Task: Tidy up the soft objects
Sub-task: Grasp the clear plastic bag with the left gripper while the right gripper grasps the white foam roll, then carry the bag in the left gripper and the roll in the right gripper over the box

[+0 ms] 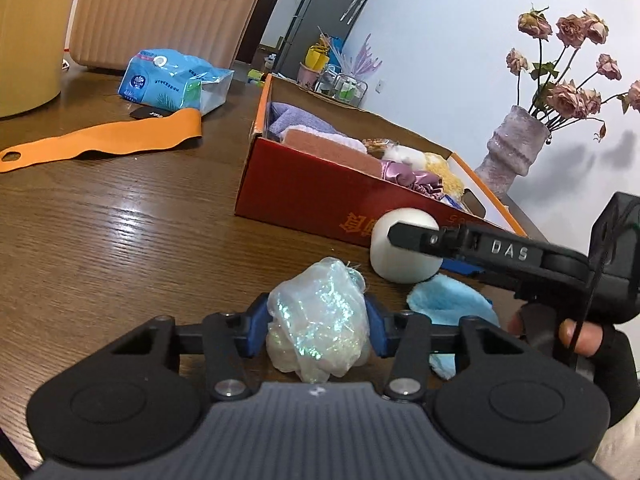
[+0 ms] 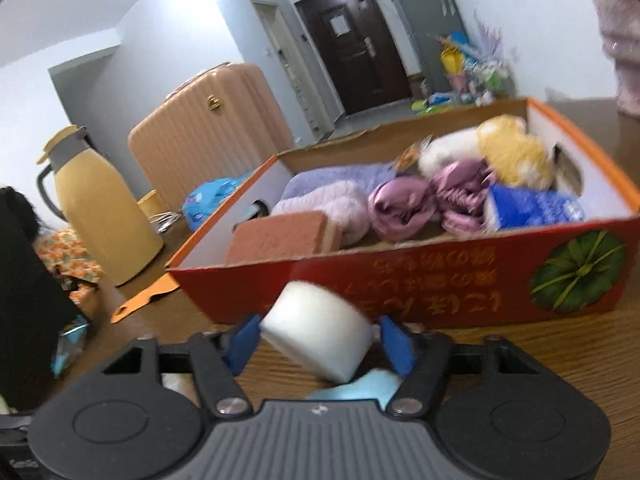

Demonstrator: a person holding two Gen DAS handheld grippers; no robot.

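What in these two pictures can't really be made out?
- Light blue fluffy cloth: left wrist view, partly covered by both grippers.
- Red box lettering: right wrist view, blurred and upside down.
- Black object: right wrist view, cut off by the left edge.
- Doorway clutter: left wrist view, too small.

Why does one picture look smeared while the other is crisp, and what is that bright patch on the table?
Right wrist view: motion blur smears the red cardboard box and white foam cylinder. Left wrist view: sharp; the patch is glare on the brown wooden table; fisheye bends edges.
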